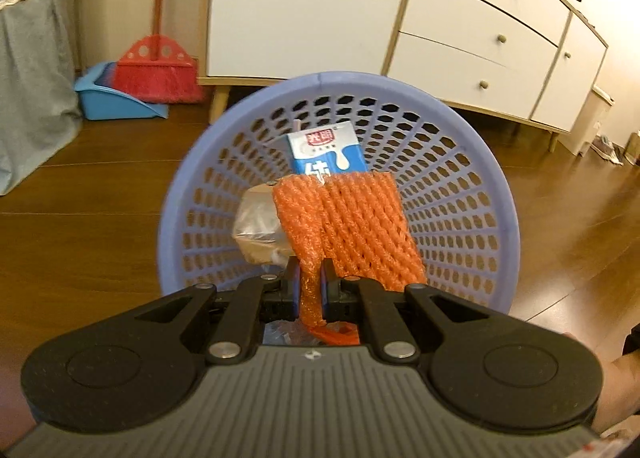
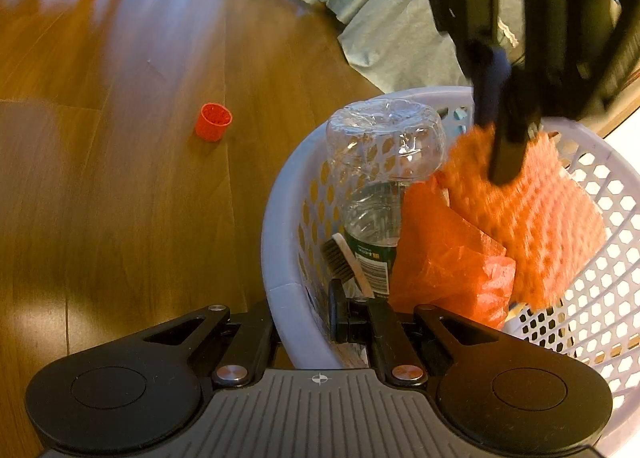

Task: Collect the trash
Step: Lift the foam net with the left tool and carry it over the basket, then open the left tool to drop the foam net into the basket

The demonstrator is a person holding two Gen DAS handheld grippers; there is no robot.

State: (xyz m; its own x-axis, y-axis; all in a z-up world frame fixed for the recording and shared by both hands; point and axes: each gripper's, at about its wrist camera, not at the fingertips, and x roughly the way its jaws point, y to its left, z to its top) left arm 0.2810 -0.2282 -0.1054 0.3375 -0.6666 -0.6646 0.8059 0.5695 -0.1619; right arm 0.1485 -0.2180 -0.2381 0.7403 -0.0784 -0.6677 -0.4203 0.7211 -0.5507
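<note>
Your left gripper [image 1: 311, 290] pinches the orange foam net [image 1: 352, 225], hanging over the lilac basket [image 1: 208, 161], long axis pointing away toward the milk carton [image 1: 326, 153]. Only the right view shows a red cap [image 2: 213, 121] on the floor. Your right gripper [image 2: 308, 322] straddles the basket's rim, clamping it.

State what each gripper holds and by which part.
Left gripper: orange foam net, pinched at its lower edge. Right gripper: basket, clamped on its rim.
</note>
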